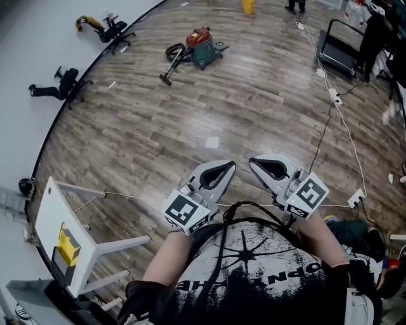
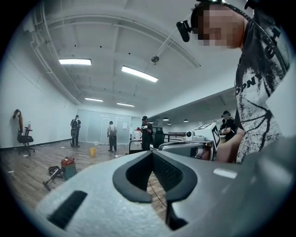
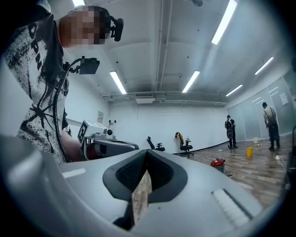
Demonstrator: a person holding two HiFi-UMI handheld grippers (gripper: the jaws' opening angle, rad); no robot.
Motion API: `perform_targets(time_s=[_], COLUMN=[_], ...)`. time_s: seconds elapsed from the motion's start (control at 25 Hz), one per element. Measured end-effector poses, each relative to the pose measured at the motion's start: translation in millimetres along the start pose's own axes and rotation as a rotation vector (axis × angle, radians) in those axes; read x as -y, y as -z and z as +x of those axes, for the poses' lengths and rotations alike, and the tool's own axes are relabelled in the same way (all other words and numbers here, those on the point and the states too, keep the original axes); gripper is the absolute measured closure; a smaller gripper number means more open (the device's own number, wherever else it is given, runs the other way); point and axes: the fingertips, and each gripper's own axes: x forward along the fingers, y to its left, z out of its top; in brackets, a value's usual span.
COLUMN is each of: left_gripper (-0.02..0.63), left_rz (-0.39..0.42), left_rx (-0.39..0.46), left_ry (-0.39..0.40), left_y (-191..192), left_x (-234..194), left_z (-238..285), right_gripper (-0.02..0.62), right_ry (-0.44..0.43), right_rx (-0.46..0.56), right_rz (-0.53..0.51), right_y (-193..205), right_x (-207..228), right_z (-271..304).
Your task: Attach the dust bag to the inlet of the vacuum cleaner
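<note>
The vacuum cleaner, a teal drum with a red top, stands on the wooden floor well away from the person, with its one dark hose looped out to its left and lying on the boards. The left gripper view shows it small and low at the left; the right gripper view shows it far off at the right.

A single white scrap of paper lies on the floor between the vacuum cleaner and the two grippers. The left gripper and the right gripper are held side by side, close to the person's chest. Each has its jaws pressed together at the tips, with only floor showing through the gap behind them.

Two black office chairs stand along the curved white wall at the left. One yellow bucket stands beyond the vacuum cleaner. A white cable runs down the right side of the floor through a power strip. A small white table at the lower left carries one yellow block. Two people stand near the far glass wall.
</note>
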Motion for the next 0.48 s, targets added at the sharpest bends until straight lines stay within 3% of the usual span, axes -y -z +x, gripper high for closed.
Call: perform_targets(time_s=[0.48], left_gripper=[0.605], left_rz=[-0.015], left_rx=[-0.033], left_ry=[-0.012], left_y=[10], left_x=[12], left_z=[-4], right_gripper=[0.586], right_ry=[-0.008], right_rx=[-0.016], right_rz=[0.006], right_y=[9], right_x=[-4], right_z=[-19])
